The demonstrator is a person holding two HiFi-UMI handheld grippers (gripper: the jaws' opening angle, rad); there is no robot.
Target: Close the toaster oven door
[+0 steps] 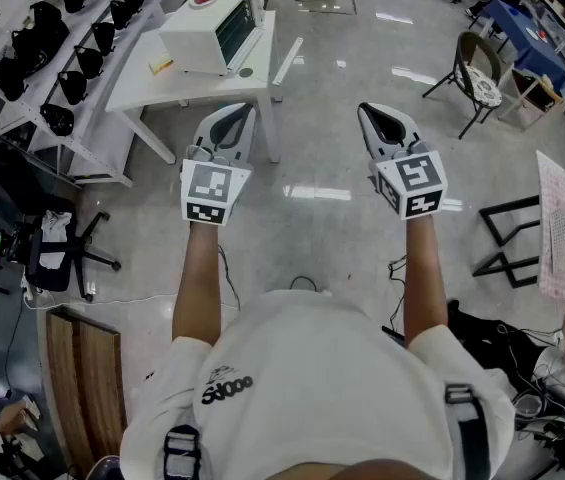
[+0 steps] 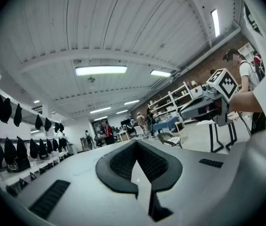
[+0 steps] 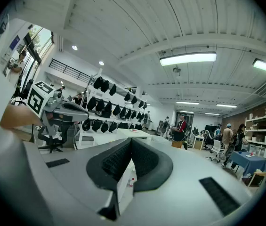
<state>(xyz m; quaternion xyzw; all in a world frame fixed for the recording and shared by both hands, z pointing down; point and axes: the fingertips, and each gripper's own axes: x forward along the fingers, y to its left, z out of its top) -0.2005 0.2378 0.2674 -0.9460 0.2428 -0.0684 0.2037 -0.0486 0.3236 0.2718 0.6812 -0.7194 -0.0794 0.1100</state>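
L tool, R tool — jaws together; toaster oven well apart.

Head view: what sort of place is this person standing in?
Probably a lab or workshop, not a home kitchen. A white toaster oven sits alone on a plain white table, wall racks hold rows of black items, and an office chair stands on a polished floor.

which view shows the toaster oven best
The head view: the toaster oven stands whole on the white table, seen from above with its glass front in sight. The right gripper view has only a small far-off white shape that may be it; the left gripper view does not clearly show it.
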